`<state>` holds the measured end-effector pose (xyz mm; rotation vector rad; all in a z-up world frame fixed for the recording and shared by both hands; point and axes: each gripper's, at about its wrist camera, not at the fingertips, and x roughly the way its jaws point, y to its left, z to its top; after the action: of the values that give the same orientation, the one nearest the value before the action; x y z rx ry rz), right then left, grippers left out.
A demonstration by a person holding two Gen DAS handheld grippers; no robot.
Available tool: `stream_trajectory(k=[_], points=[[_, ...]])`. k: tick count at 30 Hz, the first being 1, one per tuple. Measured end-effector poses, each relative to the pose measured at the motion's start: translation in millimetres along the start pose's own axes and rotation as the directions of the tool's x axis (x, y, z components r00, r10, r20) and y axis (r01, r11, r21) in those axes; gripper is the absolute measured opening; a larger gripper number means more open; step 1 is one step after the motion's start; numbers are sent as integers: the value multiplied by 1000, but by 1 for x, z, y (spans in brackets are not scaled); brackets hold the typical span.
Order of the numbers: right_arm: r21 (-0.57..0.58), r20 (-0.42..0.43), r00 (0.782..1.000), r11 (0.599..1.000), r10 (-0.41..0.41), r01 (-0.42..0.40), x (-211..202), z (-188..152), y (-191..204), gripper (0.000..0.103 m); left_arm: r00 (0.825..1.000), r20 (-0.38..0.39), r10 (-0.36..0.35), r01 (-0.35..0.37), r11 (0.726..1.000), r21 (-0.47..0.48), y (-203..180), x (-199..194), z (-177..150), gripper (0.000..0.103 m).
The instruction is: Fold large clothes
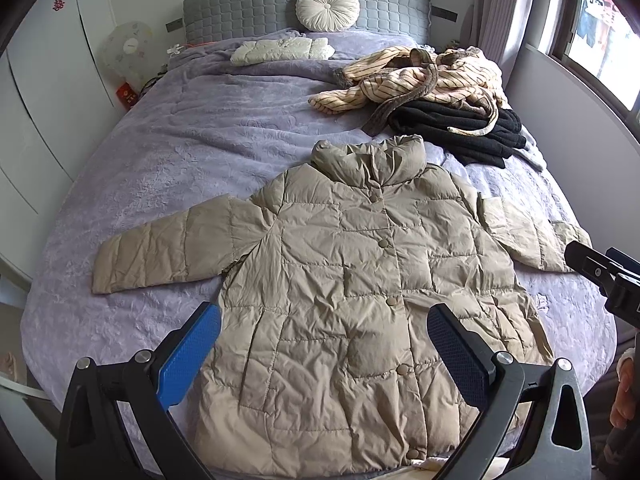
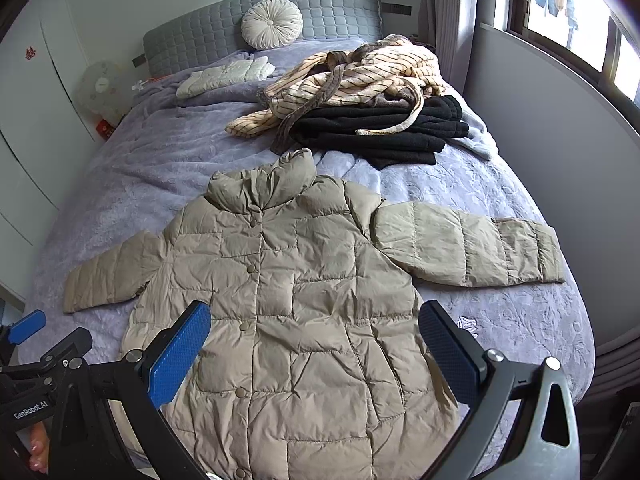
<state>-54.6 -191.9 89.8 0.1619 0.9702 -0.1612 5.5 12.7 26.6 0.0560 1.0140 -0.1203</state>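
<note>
Left gripper (image 1: 324,356) hangs over the lower hem of the puffer jacket (image 1: 360,272), jaws spread wide, holding nothing; blue pad on one finger, dark pad on the other. Whether the fingers touch the fabric cannot be told.

Landmark is the jacket. It lies flat and face up on the lavender bedspread (image 1: 160,152), buttoned down the front, collar toward the headboard, hem toward the cameras at the foot edge of the bed. Both sleeves lie spread out to the sides.

Left of the jacket: wardrobe doors and a fan (image 1: 127,54) standing beside the bed, well apart from the left sleeve.
Beyond the collar, far end: grey quilted headboard (image 1: 248,8), round cream cushion (image 1: 327,7) leaning on it, folded white garment (image 1: 282,50) just in front.
Beyond the collar, to the right: striped beige robe (image 1: 424,76) heaped on top of a black garment (image 1: 456,128); the black one sits near the collar, not touching as far as the views show.
Right of the jacket: wall and window.

Right gripper (image 2: 314,352) also hangs over the jacket's lower half, jaws equally wide apart, empty. In the left wrist view part of it shows just off the right sleeve cuff. In the right wrist view the right sleeve (image 2: 472,248) lies straight out, flat on the bedspread.
</note>
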Motion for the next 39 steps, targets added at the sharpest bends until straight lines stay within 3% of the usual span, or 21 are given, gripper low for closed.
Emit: stream_trajectory(k=[39], points=[[2,-5,1000,1000,3,-3,2,-1,1,103,1000,-11,2,-2,1000,-5,5,5,-8,103]])
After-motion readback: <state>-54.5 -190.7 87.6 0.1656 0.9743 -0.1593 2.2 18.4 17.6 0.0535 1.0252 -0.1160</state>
